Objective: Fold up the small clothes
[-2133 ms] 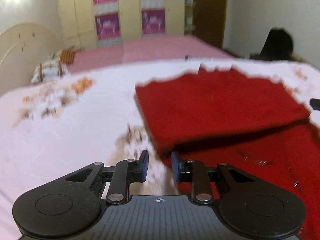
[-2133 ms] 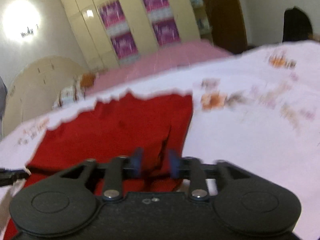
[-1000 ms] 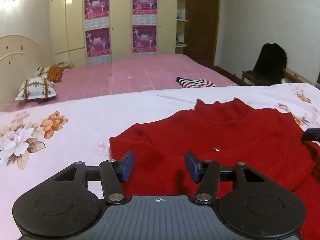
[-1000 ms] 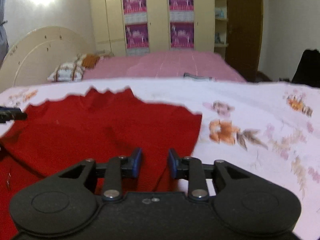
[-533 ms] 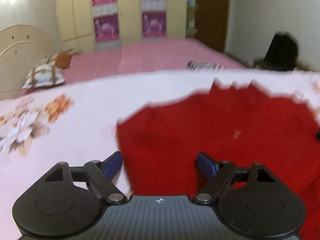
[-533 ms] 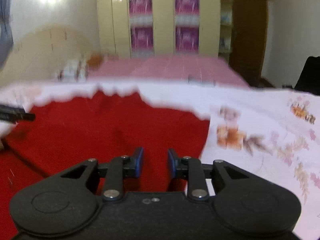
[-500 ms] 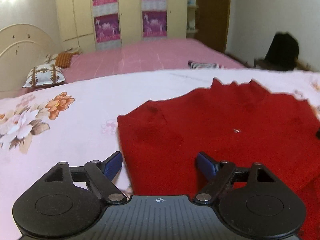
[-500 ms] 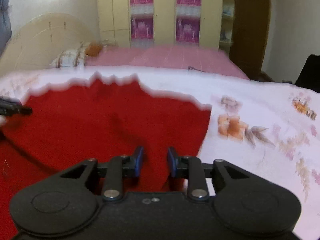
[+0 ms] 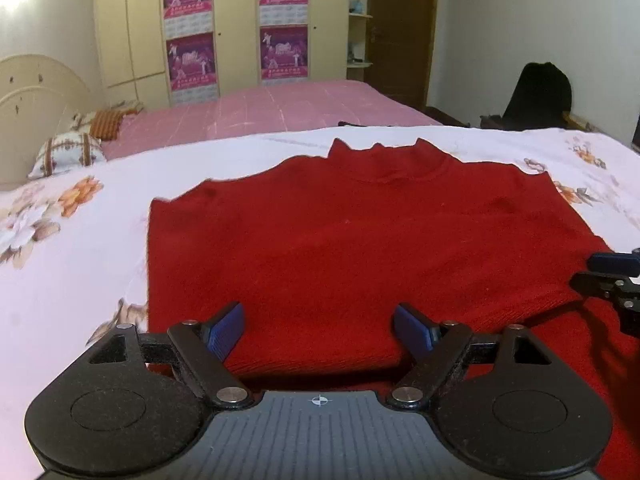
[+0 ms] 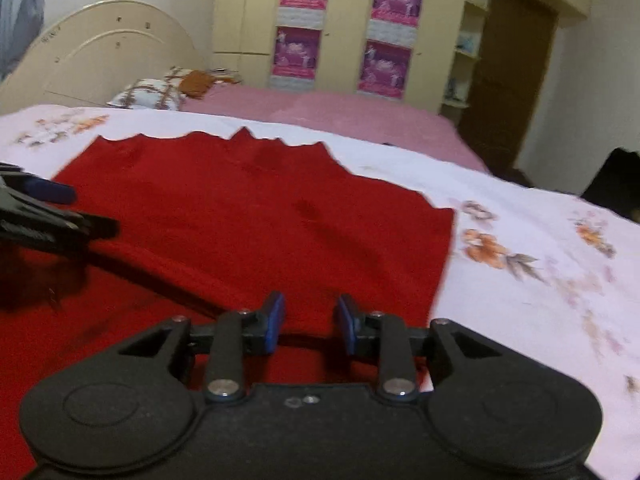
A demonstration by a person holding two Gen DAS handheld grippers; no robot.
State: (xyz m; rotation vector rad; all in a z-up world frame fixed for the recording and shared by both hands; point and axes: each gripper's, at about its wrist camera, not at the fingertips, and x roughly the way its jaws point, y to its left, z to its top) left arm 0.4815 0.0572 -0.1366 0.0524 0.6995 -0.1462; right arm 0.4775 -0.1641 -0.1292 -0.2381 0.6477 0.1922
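A red knit sweater (image 9: pixel 360 240) lies flat on the white floral bedsheet (image 9: pixel 72 264), collar at the far side, its upper layer folded over the lower part. My left gripper (image 9: pixel 319 330) is wide open and empty just above the fold's near edge. My right gripper (image 10: pixel 309 322) is part open with nothing between its pads, over the sweater's (image 10: pixel 240 224) right near part. Each gripper shows at the edge of the other's view.
A pink bed (image 9: pixel 280 112) stands behind, with pillows (image 9: pixel 66 152) at its cream headboard. A wardrobe with purple posters (image 9: pixel 188 56) lines the far wall. A dark chair (image 9: pixel 536 96) stands at the right near a brown door.
Both grippers let go of the sweater after laying its fold down. The left jaws opened wide; the right jaws opened a little. Both drew back toward the near edge.
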